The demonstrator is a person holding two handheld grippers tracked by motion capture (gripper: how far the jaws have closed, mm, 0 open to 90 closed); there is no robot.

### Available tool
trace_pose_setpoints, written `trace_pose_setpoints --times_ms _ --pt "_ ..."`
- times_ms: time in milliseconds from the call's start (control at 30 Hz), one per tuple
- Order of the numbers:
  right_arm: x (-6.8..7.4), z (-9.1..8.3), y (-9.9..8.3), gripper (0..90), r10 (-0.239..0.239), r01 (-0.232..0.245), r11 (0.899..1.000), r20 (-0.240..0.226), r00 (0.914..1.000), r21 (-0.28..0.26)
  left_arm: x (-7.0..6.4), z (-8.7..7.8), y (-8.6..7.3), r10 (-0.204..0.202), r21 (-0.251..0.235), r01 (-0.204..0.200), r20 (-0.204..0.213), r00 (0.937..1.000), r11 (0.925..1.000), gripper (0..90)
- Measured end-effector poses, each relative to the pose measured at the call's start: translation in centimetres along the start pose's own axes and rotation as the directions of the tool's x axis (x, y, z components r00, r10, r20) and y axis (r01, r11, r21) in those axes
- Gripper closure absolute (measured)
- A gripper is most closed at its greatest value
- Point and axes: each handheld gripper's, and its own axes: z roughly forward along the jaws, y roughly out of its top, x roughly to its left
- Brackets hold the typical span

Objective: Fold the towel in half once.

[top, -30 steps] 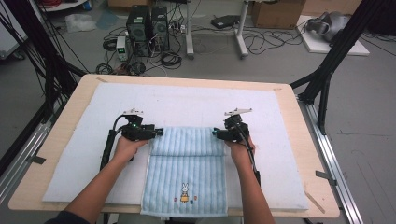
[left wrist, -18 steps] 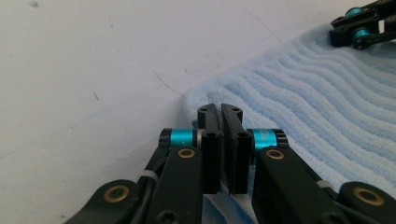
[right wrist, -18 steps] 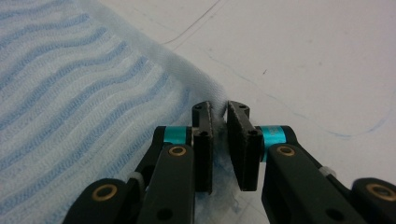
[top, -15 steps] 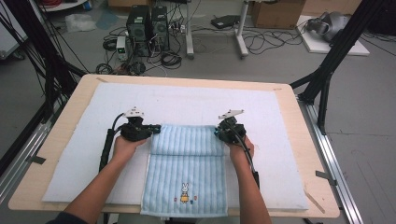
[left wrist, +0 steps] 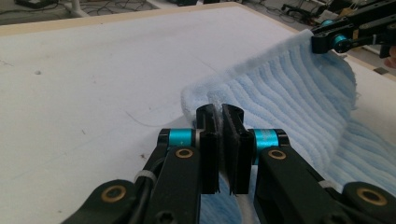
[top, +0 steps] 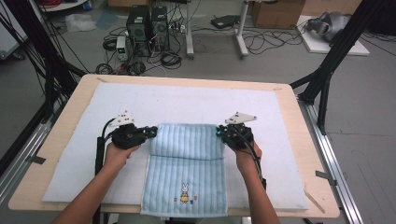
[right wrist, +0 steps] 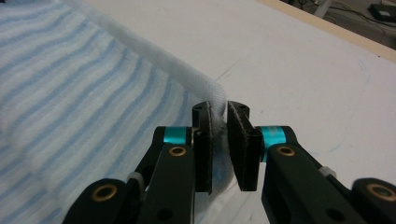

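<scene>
A light blue striped towel [top: 187,161] with a small bunny motif lies on the white mat [top: 196,105], its near end hanging over the table's front edge. Its far edge is raised, and a crease runs across it. My left gripper [top: 152,132] is shut on the far left corner, and in the left gripper view the jaws [left wrist: 220,112] pinch the towel [left wrist: 289,88]. My right gripper [top: 219,133] is shut on the far right corner; the right gripper view shows the towel [right wrist: 70,84] clamped between that gripper's [right wrist: 219,109] pads. The other gripper [left wrist: 336,39] holds the opposite corner.
The mat covers most of the wooden table [top: 308,154]. Black frame posts [top: 327,70] stand at both sides. Computer cases [top: 147,23] and cables lie on the floor beyond the far edge. Bare mat stretches behind and beside the towel.
Both grippers have lifted the towel's far edge off the mat and drawn it slightly toward me, so a crease now shows across the towel.
</scene>
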Motion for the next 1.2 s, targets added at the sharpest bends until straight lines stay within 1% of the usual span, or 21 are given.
trace_pose_setpoints --times_ms 67,100,167,200,300,367,467,567,700,733,800,833,867,967,1000,1067,1100,1133,1200 --pt "0.4 -0.7 -0.6 80.6 0.0 0.0 1.0 -0.02 0.9998 -0.009 -0.3 -0.4 -0.3 -0.003 -0.005 0.003 0.01 0.9999 1.0 84.6" --pt "0.6 -1.0 -0.9 80.6 0.0 0.0 1.0 -0.029 0.9996 -0.016 -0.6 -0.6 -0.7 -0.008 -0.01 0.008 0.026 0.9996 0.9999 84.6" --pt "1.1 -1.7 -1.7 80.6 -0.001 0.001 1.0 -0.038 0.9993 -0.021 -0.9 -0.8 -1.1 0.004 -0.005 -0.004 0.031 0.9995 1.0 84.7" --pt "1.2 -1.8 -2.0 80.6 -0.002 0.001 1.0 -0.04 0.9992 -0.019 -1.1 -1.0 -1.4 0.005 -0.006 -0.005 0.041 0.9992 1.0 84.9" --pt "1.4 -2.2 -3.1 80.6 0.014 -0.015 1.0 -0.054 0.9984 -0.019 -1.5 -1.2 -2.0 -0.02 -0.003 0.02 0.061 0.998 0.9998 85.5" --pt "1.6 -2.3 -3.7 80.6 0.025 -0.026 0.999 -0.064 0.9976 -0.019 -1.8 -1.6 -2.4 -0.025 0.005 0.024 0.068 0.9974 0.9997 85.5" --pt "2.1 -2.9 -4.6 80.6 0.024 -0.026 1.0 -0.082 0.9963 -0.018 -2.3 -2.0 -2.8 -0.033 0.014 0.032 0.074 0.9967 0.9994 85.6" --pt "2.5 -3.6 -5.2 80.6 0.025 -0.027 0.999 -0.101 0.9945 -0.024 -2.9 -2.4 -3.2 -0.042 0.036 0.039 0.08 0.9959 0.9986 85.6" --pt "3.2 -4.3 -5.7 80.4 0.031 -0.035 0.999 -0.119 0.9924 -0.025 -3.8 -2.8 -3.8 -0.032 0.064 0.026 0.087 0.9957 0.9976 85.6" --pt "3.4 -4.5 -5.9 80.3 0.027 -0.03 0.999 -0.123 0.9921 -0.025 -4.0 -3.0 -4.0 -0.03 0.071 0.024 0.086 0.9959 0.9972 85.6" --pt "3.9 -4.7 -6.2 80.3 0.017 -0.018 1.0 -0.13 0.9914 -0.008 -4.2 -3.2 -4.3 -0.041 0.076 0.035 0.086 0.9954 0.9965 85.4" --pt "4.1 -4.8 -6.4 80.3 0.012 -0.012 1.0 -0.134 0.9909 -0.003 -4.2 -3.4 -4.5 -0.061 0.079 0.054 0.087 0.9944 0.9954 84.1" --pt "4.3 -5.0 -6.7 80.2 0.008 -0.008 1.0 -0.139 0.9903 0.001 -4.3 -3.5 -4.7 -0.067 0.085 0.06 0.087 0.9939 0.9946 81.7" --pt "4.7 -5.4 -7.2 79.9 0.015 -0.013 1.0 -0.163 0.9865 0.012 -4.4 -3.8 -5.1 -0.076 0.098 0.068 0.086 0.9934 0.9929 79.1" --pt "4.8 -5.5 -7.4 79.8 0.011 -0.009 1.0 -0.164 0.9864 0.013 -4.4 -3.9 -5.1 -0.083 0.103 0.075 0.081 0.9932 0.9919 77.3" --pt "5.0 -5.7 -7.7 79.6 0.004 0.001 1.0 -0.174 0.9848 0.027 -4.2 -4.1 -5.0 -0.099 0.095 0.092 0.071 0.9925 0.9912 69.0" --pt "5.1 -5.9 -7.8 78.7 0.004 0.002 0.999 -0.182 0.9833 0.033 -4.0 -4.3 -4.8 -0.115 0.086 0.111 0.05 0.9921 0.9901 62.0" --pt "5.2 -6.1 -8.0 78.1 0.005 0.003 0.999 -0.192 0.9813 0.04 -3.8 -4.5 -4.6 -0.125 0.078 0.121 0.041 0.9913 0.9895 54.6" --pt "5.4 -6.5 -8.4 74.6 -0.007 0.015 0.999 -0.199 0.9801 0.041 -3.2 -5.0 -4.3 -0.166 0.042 0.164 0.026 0.9858 0.9855 50.8"
